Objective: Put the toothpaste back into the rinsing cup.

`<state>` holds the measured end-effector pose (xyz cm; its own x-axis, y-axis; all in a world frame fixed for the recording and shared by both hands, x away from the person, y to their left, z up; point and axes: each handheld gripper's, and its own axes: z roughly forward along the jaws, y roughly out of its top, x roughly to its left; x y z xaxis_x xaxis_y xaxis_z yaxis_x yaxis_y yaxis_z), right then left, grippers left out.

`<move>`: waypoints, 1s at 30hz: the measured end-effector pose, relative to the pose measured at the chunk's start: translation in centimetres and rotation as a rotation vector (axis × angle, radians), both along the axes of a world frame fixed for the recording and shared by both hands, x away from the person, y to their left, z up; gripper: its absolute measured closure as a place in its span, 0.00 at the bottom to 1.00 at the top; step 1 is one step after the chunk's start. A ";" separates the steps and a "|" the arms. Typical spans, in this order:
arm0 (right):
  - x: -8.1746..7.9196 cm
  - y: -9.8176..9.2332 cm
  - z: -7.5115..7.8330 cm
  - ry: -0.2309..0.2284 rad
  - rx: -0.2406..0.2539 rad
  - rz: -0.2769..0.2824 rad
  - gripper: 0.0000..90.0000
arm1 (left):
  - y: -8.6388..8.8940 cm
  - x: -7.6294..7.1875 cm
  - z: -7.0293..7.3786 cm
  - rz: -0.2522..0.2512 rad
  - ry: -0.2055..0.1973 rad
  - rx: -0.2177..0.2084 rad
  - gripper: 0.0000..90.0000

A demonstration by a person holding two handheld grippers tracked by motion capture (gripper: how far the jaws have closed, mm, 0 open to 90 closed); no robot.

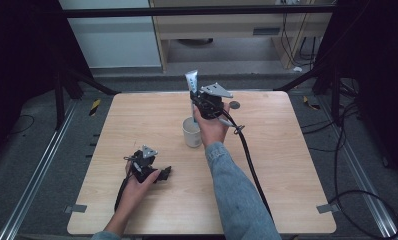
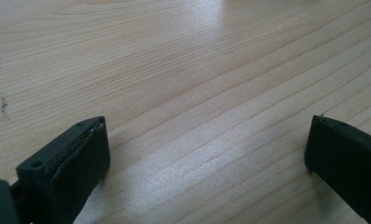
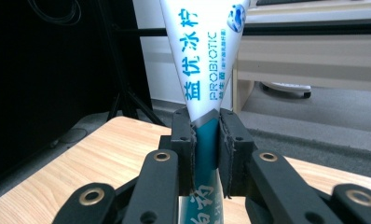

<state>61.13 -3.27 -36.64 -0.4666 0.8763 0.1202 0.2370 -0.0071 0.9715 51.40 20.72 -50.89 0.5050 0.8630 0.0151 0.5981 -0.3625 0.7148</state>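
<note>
I have the white and teal plastic toothpaste tube (image 3: 200,65) standing upright, cap end down in the small white ceramic cup (image 1: 191,135) at mid-table, my right gripper (image 1: 208,102) clenched on its narrow teal waist. The soft tube could buckle or tip the light cup if I push sideways. My left gripper (image 1: 148,167) rests released on the pale wooden table (image 2: 183,70), well apart

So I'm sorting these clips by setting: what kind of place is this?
Probably a lab or workshop recording bay: a bare wooden table inside a black metal frame, loose cables on a grey carpeted floor, and dark curtains at the sides.
</note>
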 end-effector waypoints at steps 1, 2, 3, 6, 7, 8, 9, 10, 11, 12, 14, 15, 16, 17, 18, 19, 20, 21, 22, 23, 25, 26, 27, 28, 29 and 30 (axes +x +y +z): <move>0.1 0.1 -0.2 -0.002 -0.002 0.001 0.87 | 0.0 0.0 0.0 0.000 0.000 0.000 0.00; 0.1 0.3 -0.4 0.000 -0.002 0.003 0.87 | 0.0 0.0 0.0 0.000 0.000 0.000 0.00; 0.2 0.4 -0.5 0.003 -0.002 0.006 0.87 | 0.0 0.0 0.0 0.000 0.000 0.000 0.00; 0.2 0.8 -1.0 0.009 -0.012 0.009 0.87 | 0.0 0.0 0.0 0.000 0.000 -0.001 0.00; 0.3 0.9 -1.2 0.014 -0.013 0.011 0.87 | 0.0 0.0 0.0 0.000 0.000 -0.001 0.00; 0.3 1.0 -1.4 0.017 -0.013 0.012 0.87 | 0.0 0.0 0.0 -0.002 0.001 0.003 0.00; 0.2 1.1 -1.7 0.022 -0.015 0.012 0.87 | 0.0 0.0 0.0 -0.002 0.001 0.003 0.00; 0.2 1.1 -1.9 0.025 -0.013 0.014 0.87 | 0.0 0.0 0.0 -0.002 0.002 0.003 0.00; 0.2 1.2 -2.2 0.034 -0.011 0.015 0.87 | 0.0 0.0 0.0 -0.002 0.001 0.003 0.00; 0.2 1.3 -2.5 0.040 -0.011 0.015 0.87 | 0.0 0.0 0.0 -0.002 0.001 0.003 0.00; 0.1 1.4 -3.0 0.042 -0.014 0.016 0.87 | 0.0 0.0 0.0 -0.002 0.001 0.003 0.00; 0.1 1.4 -3.2 0.047 -0.009 0.015 0.87 | 0.0 0.0 0.0 -0.002 0.001 0.003 0.00; 0.1 1.4 -3.2 0.047 -0.009 0.015 0.87 | 0.0 0.0 0.0 -0.002 0.001 0.003 0.00; 0.1 1.4 -3.6 0.053 -0.008 0.010 0.87 | 0.0 0.0 0.0 -0.002 0.001 0.003 0.00; 0.2 1.4 -3.7 0.055 -0.008 0.009 0.87 | 0.0 0.0 0.0 -0.002 0.001 0.002 0.00; 0.2 1.3 -3.8 0.056 -0.008 0.007 0.87 | 0.0 0.0 0.0 -0.003 0.002 0.005 0.00; 0.2 1.3 -3.9 0.059 -0.010 0.006 0.87 | 0.0 0.0 0.0 -0.003 0.002 0.005 0.00; 0.3 1.3 -4.0 0.060 -0.011 0.006 0.87 | 0.0 0.0 0.0 -0.003 0.002 0.004 0.00; 0.3 1.3 -4.1 0.061 -0.010 0.003 0.87 | 0.0 0.0 0.0 -0.003 0.002 0.005 0.00; 0.3 1.2 -4.2 0.063 -0.006 0.002 0.87 | 0.0 0.0 0.0 -0.003 0.002 0.005 0.00; 0.2 1.3 -4.3 0.063 -0.010 0.002 0.87 | 0.0 0.0 0.0 -0.003 0.002 0.004 0.00; 0.2 1.3 -4.4 0.064 -0.011 0.002 0.87 | 0.0 0.0 0.0 -0.004 0.002 0.005 0.00; 0.1 1.3 -4.6 0.067 -0.011 0.002 0.86 | 0.0 0.0 0.0 -0.004 0.002 0.004 0.00; 0.1 1.3 -4.7 0.068 -0.014 0.001 0.86 | 0.0 0.0 0.0 -0.004 0.002 0.004 0.00; 0.1 1.3 -4.8 0.071 -0.011 -0.003 0.87 | 0.0 0.0 0.0 -0.004 0.002 0.005 0.00; 0.1 1.3 -4.8 0.071 -0.011 -0.003 0.87 | 0.0 0.0 0.0 -0.004 0.002 0.005 0.00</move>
<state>61.19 -1.95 -41.47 -0.4548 0.8790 0.1435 0.3053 0.0025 0.9523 51.41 20.77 -50.87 0.5081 0.8611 0.0181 0.5982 -0.3680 0.7119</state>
